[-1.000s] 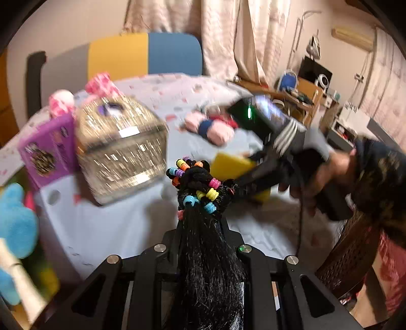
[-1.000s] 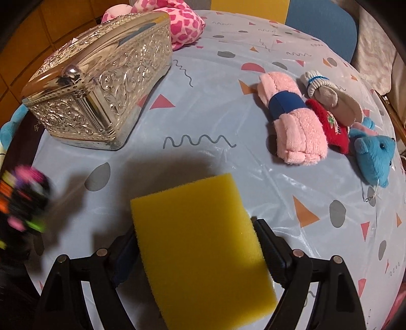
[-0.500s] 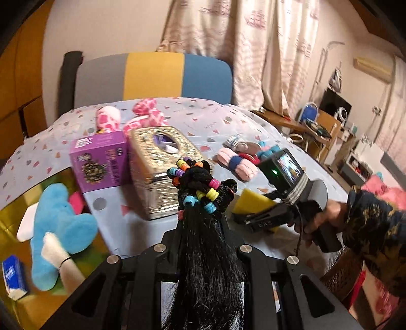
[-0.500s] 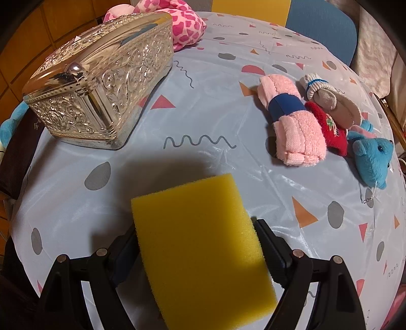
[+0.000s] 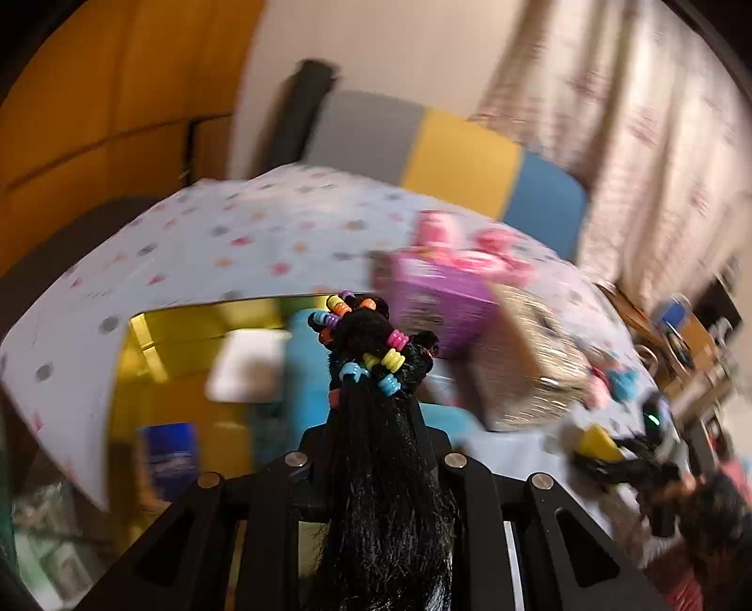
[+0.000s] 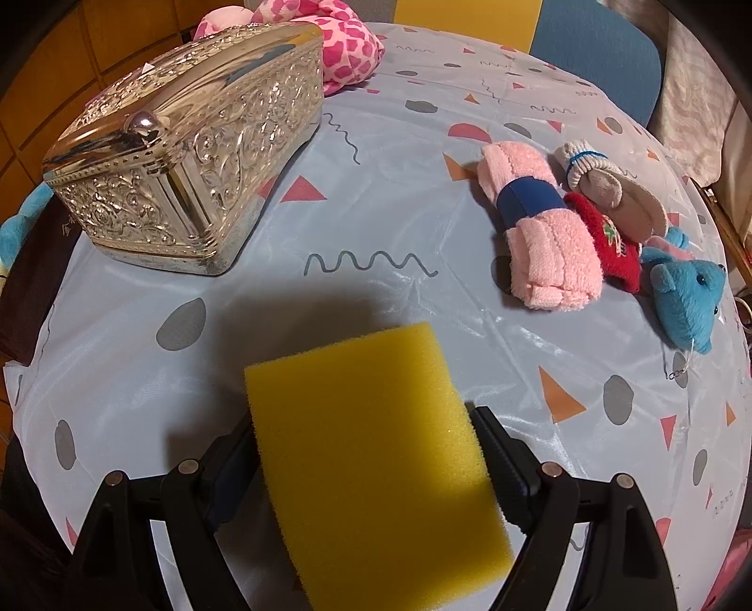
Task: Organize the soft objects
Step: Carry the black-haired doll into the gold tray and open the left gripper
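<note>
My left gripper (image 5: 373,437) is shut on a black hairpiece with coloured beads (image 5: 376,357) and holds it in the air above a yellow box (image 5: 188,390) at the table's left edge. That box holds a blue plush (image 5: 305,376) and a white item, all blurred. My right gripper (image 6: 362,446) is shut on a yellow sponge (image 6: 371,451) just above the tablecloth. The right gripper with its sponge (image 5: 599,444) also shows at the right of the left wrist view.
An ornate silver chest (image 6: 188,155) stands at the left, a pink spotted plush (image 6: 338,42) behind it. A rolled pink towel (image 6: 540,230), a mouse doll in red (image 6: 606,211) and a blue bear (image 6: 686,301) lie at the right. A purple box (image 5: 442,301) stands by the chest.
My left gripper has swung left with the hairpiece, from beside the chest to over the yellow box. My right gripper and the sponge have stayed in place.
</note>
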